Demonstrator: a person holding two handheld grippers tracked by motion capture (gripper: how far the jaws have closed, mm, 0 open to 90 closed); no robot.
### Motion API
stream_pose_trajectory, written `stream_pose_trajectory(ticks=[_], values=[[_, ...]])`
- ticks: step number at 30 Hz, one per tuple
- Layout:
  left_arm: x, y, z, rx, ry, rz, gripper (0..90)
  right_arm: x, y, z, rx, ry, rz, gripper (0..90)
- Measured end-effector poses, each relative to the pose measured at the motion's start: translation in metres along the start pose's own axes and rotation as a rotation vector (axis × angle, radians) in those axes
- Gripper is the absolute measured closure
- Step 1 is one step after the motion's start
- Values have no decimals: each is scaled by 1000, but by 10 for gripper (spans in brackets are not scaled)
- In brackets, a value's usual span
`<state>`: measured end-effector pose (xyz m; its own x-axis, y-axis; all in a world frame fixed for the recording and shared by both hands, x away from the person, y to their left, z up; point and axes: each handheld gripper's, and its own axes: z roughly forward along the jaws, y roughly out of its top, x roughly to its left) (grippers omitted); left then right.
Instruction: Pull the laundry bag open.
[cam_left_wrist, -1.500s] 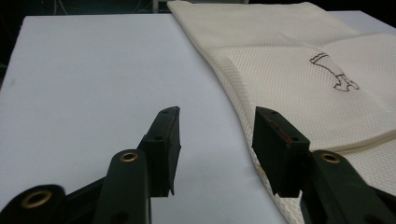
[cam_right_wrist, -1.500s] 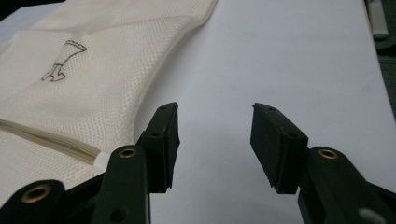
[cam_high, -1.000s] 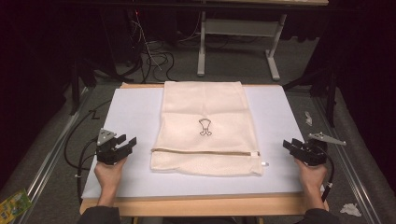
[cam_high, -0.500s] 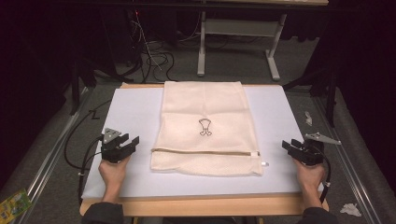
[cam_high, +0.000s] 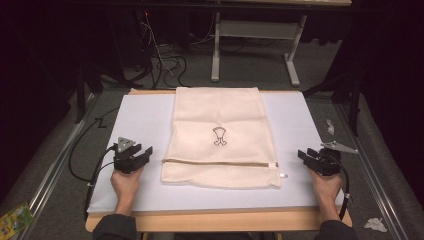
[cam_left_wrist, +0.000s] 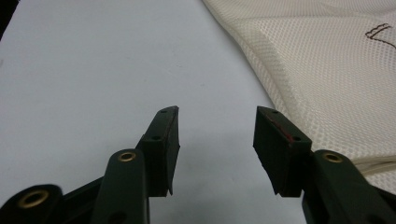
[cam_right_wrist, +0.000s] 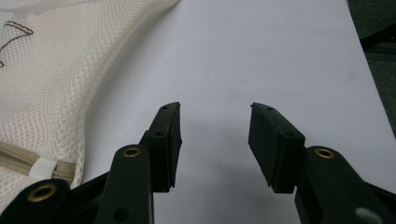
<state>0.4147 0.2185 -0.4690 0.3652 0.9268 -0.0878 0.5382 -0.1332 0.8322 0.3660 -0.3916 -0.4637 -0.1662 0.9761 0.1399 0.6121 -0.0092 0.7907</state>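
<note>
On the counter (cam_high: 145, 120), middle: a cream mesh bag (cam_high: 220, 115) lies flat on the white sheet, reaching from the far edge toward the near edge.
Bag marking: a small dark outline emblem (cam_high: 219, 136) at the middle of the bag; no readable letters.
Bag zipper: a zipper (cam_high: 215, 161) runs left to right across the near part, with a white tab (cam_high: 272, 164) at its right end.
Left tool (cam_high: 141, 155): jaws apart, holding nothing, just left of the bag's near left corner, not touching it.
Right tool (cam_high: 305, 156): jaws apart, holding nothing, near the counter's right edge, apart from the bag.
Floor, near left: a green and yellow packet (cam_high: 14, 216); its print is too small to read.
</note>
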Motion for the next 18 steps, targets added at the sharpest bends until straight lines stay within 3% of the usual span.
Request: stream_pose_trajectory(ticks=[18], values=[[-4, -6, 13, 3, 12, 20, 507, 1, -5, 8, -12, -6, -3, 540]])
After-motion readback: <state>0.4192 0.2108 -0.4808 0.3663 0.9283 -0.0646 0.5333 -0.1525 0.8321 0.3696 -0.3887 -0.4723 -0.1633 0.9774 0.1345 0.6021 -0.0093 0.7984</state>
